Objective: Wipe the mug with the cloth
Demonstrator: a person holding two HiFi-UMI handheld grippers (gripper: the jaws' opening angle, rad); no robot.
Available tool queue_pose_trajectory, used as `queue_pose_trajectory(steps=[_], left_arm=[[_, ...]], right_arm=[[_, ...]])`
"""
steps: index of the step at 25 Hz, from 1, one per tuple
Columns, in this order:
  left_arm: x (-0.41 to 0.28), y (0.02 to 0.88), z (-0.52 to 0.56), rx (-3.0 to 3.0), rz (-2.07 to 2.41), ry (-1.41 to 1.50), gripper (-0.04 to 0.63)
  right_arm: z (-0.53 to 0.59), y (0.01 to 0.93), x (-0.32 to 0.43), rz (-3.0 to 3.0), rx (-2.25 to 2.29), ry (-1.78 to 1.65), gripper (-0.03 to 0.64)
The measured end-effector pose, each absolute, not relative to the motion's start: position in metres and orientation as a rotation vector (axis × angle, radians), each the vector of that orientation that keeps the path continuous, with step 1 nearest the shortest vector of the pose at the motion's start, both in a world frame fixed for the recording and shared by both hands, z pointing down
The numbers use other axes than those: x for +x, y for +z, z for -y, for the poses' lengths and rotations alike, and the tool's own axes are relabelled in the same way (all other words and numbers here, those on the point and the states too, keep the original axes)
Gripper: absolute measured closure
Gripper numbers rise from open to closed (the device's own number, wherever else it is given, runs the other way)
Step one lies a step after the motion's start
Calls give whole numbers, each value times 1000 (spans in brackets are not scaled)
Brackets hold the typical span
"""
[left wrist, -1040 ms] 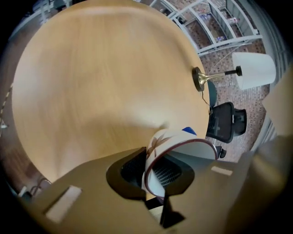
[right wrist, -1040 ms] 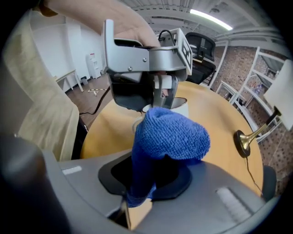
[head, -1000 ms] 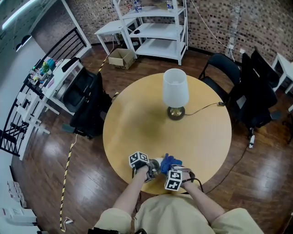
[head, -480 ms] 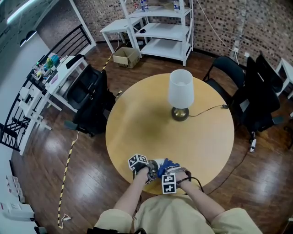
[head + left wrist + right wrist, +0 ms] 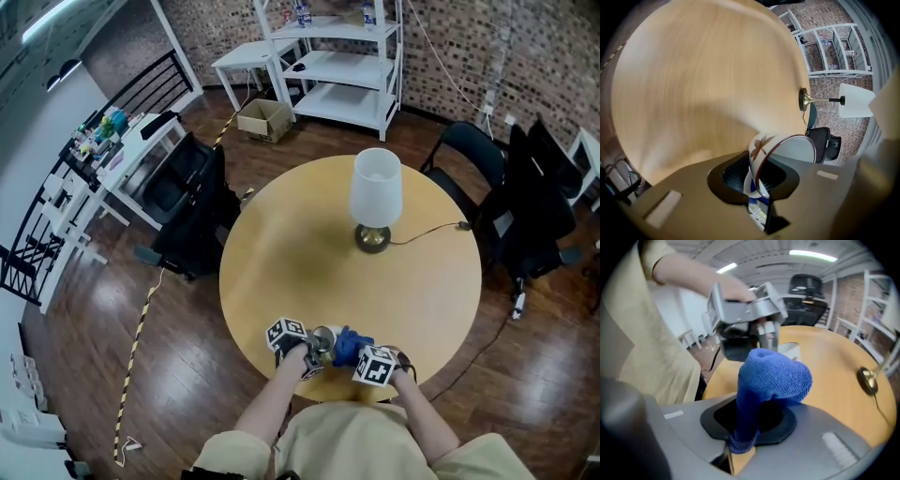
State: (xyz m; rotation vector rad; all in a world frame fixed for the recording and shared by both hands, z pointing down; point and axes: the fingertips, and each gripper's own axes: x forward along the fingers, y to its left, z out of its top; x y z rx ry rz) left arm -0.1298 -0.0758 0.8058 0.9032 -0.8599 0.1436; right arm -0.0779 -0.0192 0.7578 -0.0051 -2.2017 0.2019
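Round wooden table (image 5: 281, 272) carries the work at its near edge. Left gripper (image 5: 309, 352) stays clamped on the tilted floral mug's (image 5: 323, 338) wall. Blue cloth (image 5: 351, 345), pinched in the right gripper (image 5: 367, 360), has shifted closer, just beside the mug's mouth, so wiping appears under way.

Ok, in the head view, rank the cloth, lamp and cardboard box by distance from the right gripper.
1. Blue cloth, in the right gripper's jaws.
2. Lamp, farther back on the table.
3. Cardboard box, beyond the table's far-left edge.
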Motion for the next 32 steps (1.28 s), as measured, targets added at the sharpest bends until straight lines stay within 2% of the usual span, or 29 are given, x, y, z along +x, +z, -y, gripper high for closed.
queue_pose_trajectory(steps=[5,16,18,19,21,22,28,32], left_arm=[[-119,805,75,861,885,109,560],[-92,790,88,874,953,208,468],[-87,791,88,896,955,261,468],[-85,790,89,911,949,277,457],[-80,788,90,945,920,277,369],[-79,787,90,965,908,274,347],[-100,768,83,1178,923,386,282],[-121,750,101,1487,986,626,262]], right_arm=[[45,742,-40,2309,276,468,535],[62,734,-7,2339,454,544,535],[62,733,-4,2341,465,549,535],[62,733,-2,2341,470,550,535],[62,732,0,2344,479,552,535],[62,732,2,2346,484,551,535],[66,729,16,2357,532,557,535],[66,728,23,2358,557,562,535]])
